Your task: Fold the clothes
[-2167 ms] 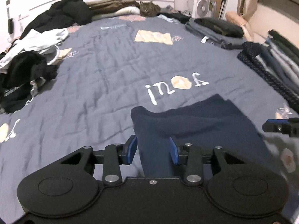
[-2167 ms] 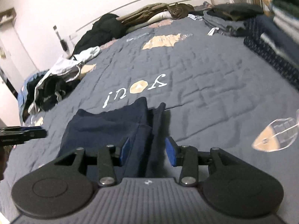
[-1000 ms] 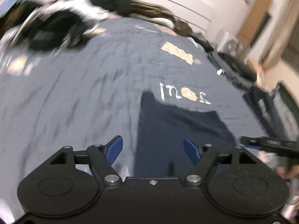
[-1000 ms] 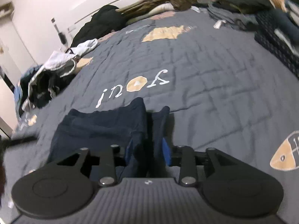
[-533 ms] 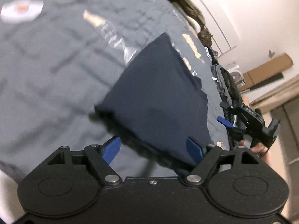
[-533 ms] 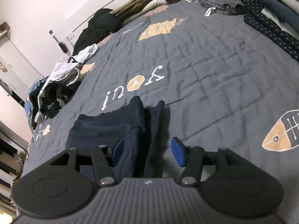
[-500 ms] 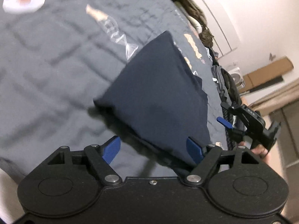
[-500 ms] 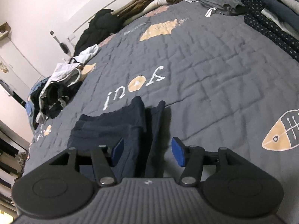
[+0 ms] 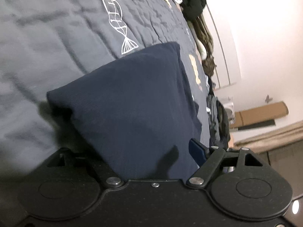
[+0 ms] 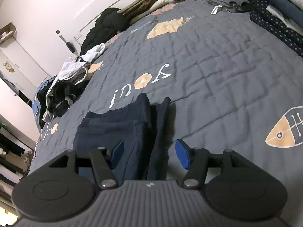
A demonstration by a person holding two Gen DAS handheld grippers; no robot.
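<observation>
The left gripper point(image 9: 151, 152) is matte black plastic: two round housings, each with a recessed circle, joined by a flat bridge carrying a small silver screw. Angled link arms pivot on silver rivets, and one blue pad point(image 9: 197, 150) shows on its outer finger. The right gripper point(image 10: 149, 154) has the same black discs and riveted links, a ribbed grey centre plate with a small pale emblem, and two blue pads point(image 10: 182, 156).

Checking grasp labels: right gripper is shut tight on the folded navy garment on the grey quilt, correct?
Not quite. In the right wrist view the right gripper is open: its jaws have just been opening and the blue pads stand clear of the folded navy garment between them. The garment does lie on the grey quilt.
</observation>
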